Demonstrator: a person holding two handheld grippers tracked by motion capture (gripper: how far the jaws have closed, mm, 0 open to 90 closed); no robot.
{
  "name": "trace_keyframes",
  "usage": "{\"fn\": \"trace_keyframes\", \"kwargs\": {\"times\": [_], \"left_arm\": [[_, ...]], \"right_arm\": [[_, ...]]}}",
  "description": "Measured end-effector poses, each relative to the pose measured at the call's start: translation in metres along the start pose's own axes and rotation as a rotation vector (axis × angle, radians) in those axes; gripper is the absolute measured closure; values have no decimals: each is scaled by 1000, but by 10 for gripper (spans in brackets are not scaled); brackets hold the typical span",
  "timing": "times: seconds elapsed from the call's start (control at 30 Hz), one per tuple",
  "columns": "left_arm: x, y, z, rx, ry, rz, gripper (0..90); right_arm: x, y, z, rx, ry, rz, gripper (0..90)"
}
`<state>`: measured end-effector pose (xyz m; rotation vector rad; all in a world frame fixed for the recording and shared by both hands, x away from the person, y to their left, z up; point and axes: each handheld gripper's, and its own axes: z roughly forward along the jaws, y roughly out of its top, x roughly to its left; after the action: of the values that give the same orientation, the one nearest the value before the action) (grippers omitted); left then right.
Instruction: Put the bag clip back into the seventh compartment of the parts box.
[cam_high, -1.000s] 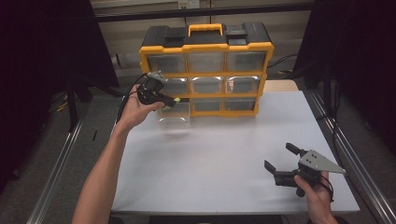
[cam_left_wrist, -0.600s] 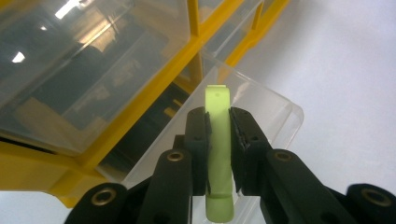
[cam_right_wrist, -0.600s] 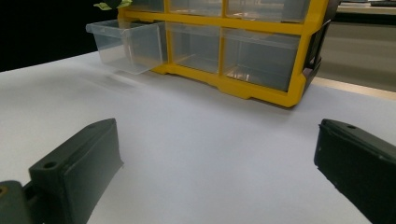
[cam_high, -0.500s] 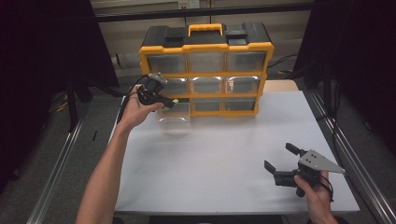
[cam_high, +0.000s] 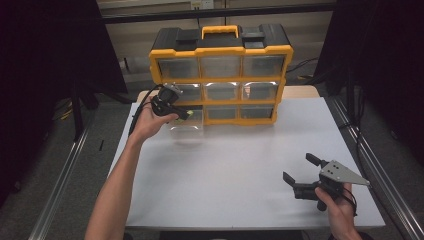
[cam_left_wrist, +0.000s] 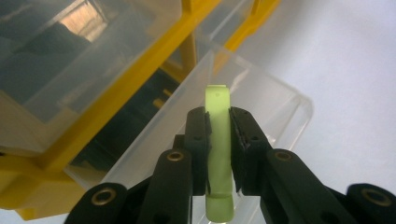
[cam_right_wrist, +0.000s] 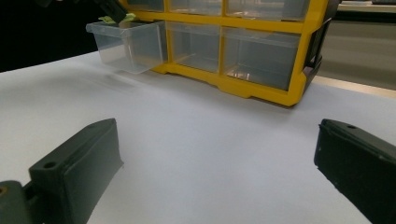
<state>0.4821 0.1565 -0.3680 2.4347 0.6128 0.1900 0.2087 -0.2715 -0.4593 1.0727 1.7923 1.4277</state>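
while the left gripper (cam_left_wrist: 218, 140) hangs over the pulled-out clear drawer (cam_high: 186, 125) at the bottom left of the yellow-and-black organizer (cam_high: 220, 75), its jaws are closed on a flat pale green strip (cam_left_wrist: 218, 154), gripped by its faces with one end standing up past the jaw tips and the other end showing below them. in the left gripper view the strip sits above the drawer's open top, close to the organizer's yellow frame; whether it touches the drawer i cannot tell. in the high view the left hand (cam_high: 147, 122) holds that gripper at the organizer's lower left corner, the forearm reaching up from the bottom edge. the organizer stands at the far side of the white table (cam_high: 240, 165), its other clear drawers pushed in. the right gripper (cam_high: 299, 172) is held low over the table's near right part, well apart from the organizer, its jaws spread wide with nothing between them.
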Motion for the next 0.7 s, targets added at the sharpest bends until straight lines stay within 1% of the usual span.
{"fn": "trace_keyframes", "kwargs": {"times": [0.03,0.07,0.13,0.2,0.23,0.3,0.33,0.37,0.4,0.43,0.47,0.5,0.53,0.57,0.6,0.63,0.67,0.7], "left_arm": [[1,-1,2,-5,6,-10,783],[1,-1,2,-5,6,-10,783],[2,0,2,21,6,7,784],[2,0,3,20,7,7,783],[1,0,5,7,7,-5,783],[1,0,6,10,7,-4,783],[1,-1,6,20,4,-1,783],[2,-1,5,48,5,6,782],[2,-1,5,35,3,-13,782],[2,-1,6,30,8,-9,782],[3,-1,6,45,14,4,782],[0,-1,8,38,15,-19,782],[0,-1,8,38,15,-19,783],[2,0,8,58,13,9,783],[-1,-1,11,43,17,-16,783],[-2,-1,13,35,20,-28,782],[-1,0,12,67,26,15,782],[-2,1,14,53,22,15,782]], "right_arm": [[0,0,0,1,0,1,2],[0,0,0,1,0,1,2],[0,0,0,0,0,1,2],[0,0,0,1,0,2,1],[0,0,0,0,0,0,1],[0,0,0,1,-1,1,1],[0,0,0,1,-1,1,1],[0,0,0,0,-1,0,1],[0,0,0,0,0,1,1],[0,0,-1,1,1,-1,2],[0,0,-1,-1,-2,1,2],[0,0,-1,1,-4,1,1],[0,0,-1,1,-4,1,1],[0,0,-1,0,-5,2,2],[0,0,-1,1,-4,2,2],[0,0,-1,1,-3,0,2],[0,0,-1,0,-3,-2,2],[0,0,-1,2,0,-2,1]]}}
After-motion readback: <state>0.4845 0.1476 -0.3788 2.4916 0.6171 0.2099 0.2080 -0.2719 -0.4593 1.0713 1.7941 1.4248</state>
